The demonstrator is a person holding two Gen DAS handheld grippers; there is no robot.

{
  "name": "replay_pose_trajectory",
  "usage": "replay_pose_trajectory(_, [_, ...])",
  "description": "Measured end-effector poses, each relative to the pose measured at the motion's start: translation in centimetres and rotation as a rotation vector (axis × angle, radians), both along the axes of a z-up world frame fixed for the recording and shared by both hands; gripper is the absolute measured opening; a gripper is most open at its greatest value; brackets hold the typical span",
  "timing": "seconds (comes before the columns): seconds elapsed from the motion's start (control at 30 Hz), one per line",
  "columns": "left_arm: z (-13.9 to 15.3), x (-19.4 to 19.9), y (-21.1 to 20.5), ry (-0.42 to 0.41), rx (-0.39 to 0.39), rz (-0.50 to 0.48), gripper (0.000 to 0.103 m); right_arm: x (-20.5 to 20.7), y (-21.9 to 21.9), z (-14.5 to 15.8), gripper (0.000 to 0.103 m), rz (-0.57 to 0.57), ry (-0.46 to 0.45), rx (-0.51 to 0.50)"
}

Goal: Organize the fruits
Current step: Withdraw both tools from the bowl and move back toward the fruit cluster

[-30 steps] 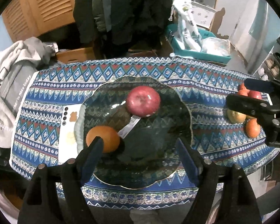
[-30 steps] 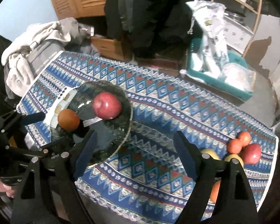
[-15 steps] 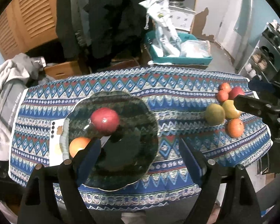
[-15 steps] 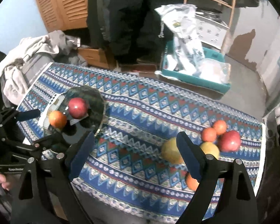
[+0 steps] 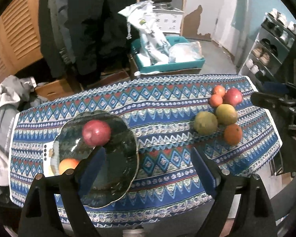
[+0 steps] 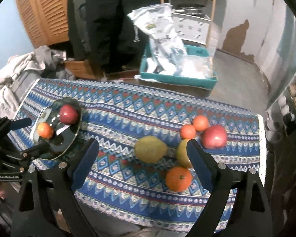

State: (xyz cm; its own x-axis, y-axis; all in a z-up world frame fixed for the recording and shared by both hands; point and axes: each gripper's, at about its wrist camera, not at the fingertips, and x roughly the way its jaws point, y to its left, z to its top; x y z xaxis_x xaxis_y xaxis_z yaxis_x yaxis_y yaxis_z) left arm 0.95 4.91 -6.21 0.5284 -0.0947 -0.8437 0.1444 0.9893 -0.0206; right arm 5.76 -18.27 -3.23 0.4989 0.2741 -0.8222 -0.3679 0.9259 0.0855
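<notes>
I see a table under a patterned blue tablecloth. A dark glass plate rests on the cloth. Well right of the plate lie two pears, three oranges and a red apple.

Both wrist views high, facing across shared tablecloth.

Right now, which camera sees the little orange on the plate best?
The right wrist view. There the small orange sits whole and unblocked on the dark plate, beside the red apple. In the left wrist view the same orange is half hidden behind the left gripper.
</notes>
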Motion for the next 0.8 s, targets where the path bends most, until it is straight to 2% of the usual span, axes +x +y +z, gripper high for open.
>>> replay_pose_trajectory(0.37, [0.3, 0.7, -4.0, 0.000, 0.001, -0.077, 0.089, 0.0, -4.3, -1.1, 0.089, -0.064, 0.019, 0.006])
replay_pose_trajectory(0.67, [-0.9, 1.8, -6.6, 0.036, 0.002, -0.125, 0.089, 0.0, -6.8, -2.7, 0.089, -0.100, 0.052, 0.005])
replay_pose_trajectory(0.8, [-1.9, 2.5, -7.4, 0.064, -0.002, -0.138, 0.089, 0.2, -7.2, -4.3, 0.089, -0.108, 0.084, -0.008])
